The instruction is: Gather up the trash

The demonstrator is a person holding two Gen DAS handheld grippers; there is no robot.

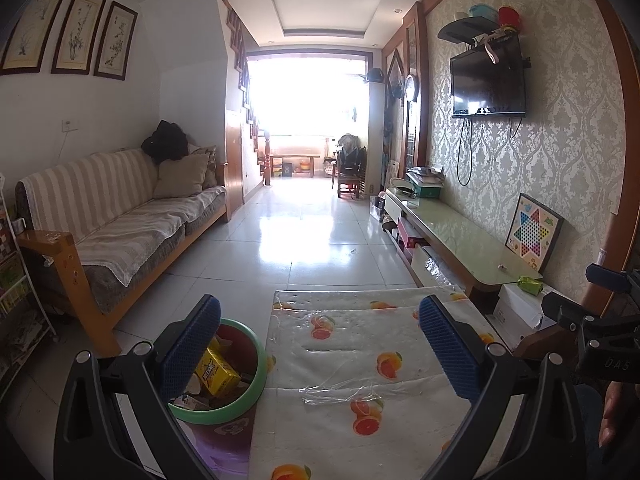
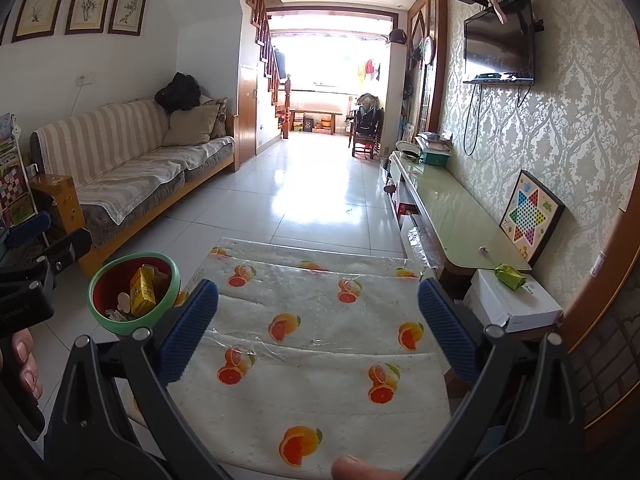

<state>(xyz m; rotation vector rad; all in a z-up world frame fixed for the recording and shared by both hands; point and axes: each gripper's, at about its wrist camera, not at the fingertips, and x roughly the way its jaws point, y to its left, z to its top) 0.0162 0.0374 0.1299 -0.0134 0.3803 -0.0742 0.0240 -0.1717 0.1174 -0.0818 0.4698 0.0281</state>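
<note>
A trash bin point(image 1: 256, 364) with a green rim stands on the floor left of the table; it also shows in the right wrist view point(image 2: 96, 296). It holds a yellow carton point(image 1: 214, 374) point(image 2: 143, 292) and other scraps. The table point(image 1: 340, 360) point(image 2: 320, 340) has a white cloth with orange-fruit prints under clear plastic. My left gripper point(image 1: 320, 344) is open and empty above the table's left side, its left finger over the bin. My right gripper point(image 2: 318, 324) is open and empty above the table. A green crumpled wrapper point(image 2: 509, 276) point(image 1: 530, 285) lies on a white box.
The white box point(image 2: 516, 306) sits right of the table beside a long TV cabinet point(image 2: 452, 216) with a checkers board point(image 2: 530, 218). A striped sofa point(image 2: 132, 160) stands on the left. Tiled floor point(image 2: 316, 184) runs ahead. A rack point(image 1: 16, 280) is at far left.
</note>
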